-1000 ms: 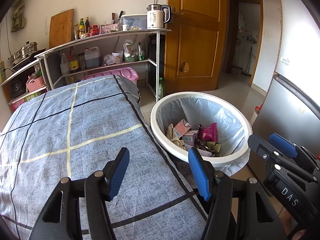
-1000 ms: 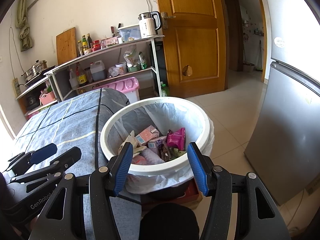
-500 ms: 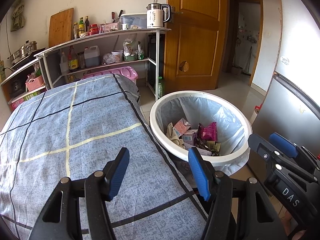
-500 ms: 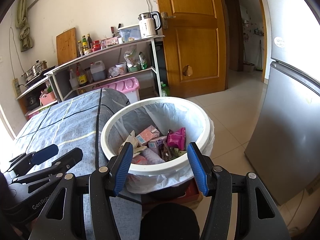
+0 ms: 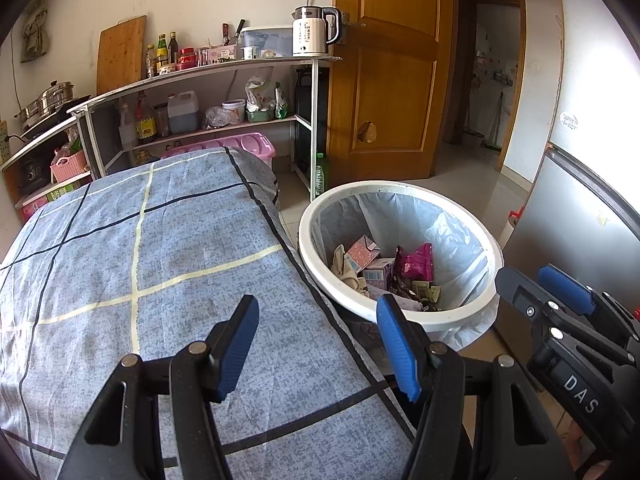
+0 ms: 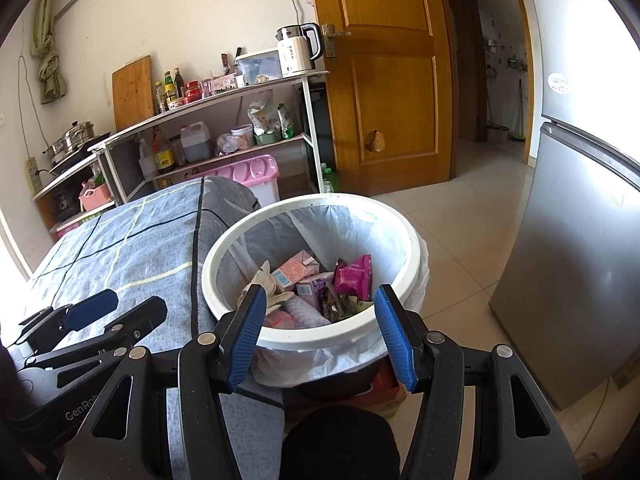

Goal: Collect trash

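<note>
A white round trash bin (image 5: 464, 316) lined with a clear bag stands beside the table; it also shows in the right wrist view (image 6: 320, 336). Inside lie a pink carton (image 6: 294, 268), a magenta wrapper (image 6: 354, 276), a purple box (image 6: 314, 290) and other trash. My left gripper (image 5: 318, 336) is open and empty above the blue checked tablecloth (image 5: 140, 260), left of the bin. My right gripper (image 6: 320, 328) is open and empty over the bin's near rim. Each gripper shows at the edge of the other's view.
A metal shelf (image 5: 208, 80) with bottles, a kettle (image 5: 312, 32) and a cutting board stands behind the table. A pink crate (image 5: 248, 146) sits under it. A wooden door (image 5: 392, 80) is behind the bin, a grey fridge (image 6: 580, 260) to the right. A cardboard box (image 6: 360, 396) lies under the bin.
</note>
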